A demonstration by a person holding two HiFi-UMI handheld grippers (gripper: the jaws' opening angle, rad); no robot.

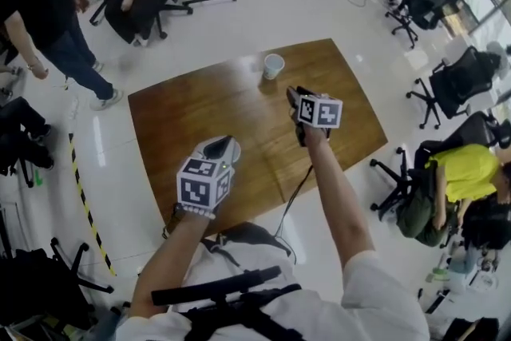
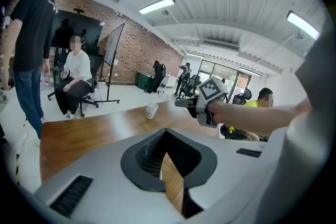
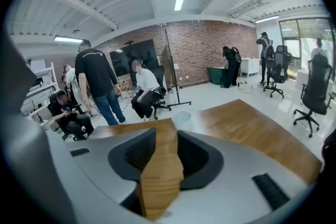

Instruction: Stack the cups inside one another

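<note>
Cup [image 1: 273,65], white and upright, stands alone near the far edge of the wooden table [image 1: 184,116]. It is a short way ahead of the right gripper [image 1: 293,96] and touches nothing. In the right gripper view its rim [image 3: 181,118] shows just past the fingertips, slightly right of the gap between them. That gripper's fingers [image 3: 131,157] are spread wide, with only bare tabletop showing in the opening.

The left gripper [image 1: 221,146] hovers over the near part of the table, well short of the cup. Its fingers [image 2: 147,157] are parted by a narrower, wedge-shaped gap, and only wood shows through it. From these fingers the cup [image 2: 151,109] lies far ahead and a little left. The right gripper [image 2: 184,102] is ahead and to their right, its tips pointing toward the cup.
</note>
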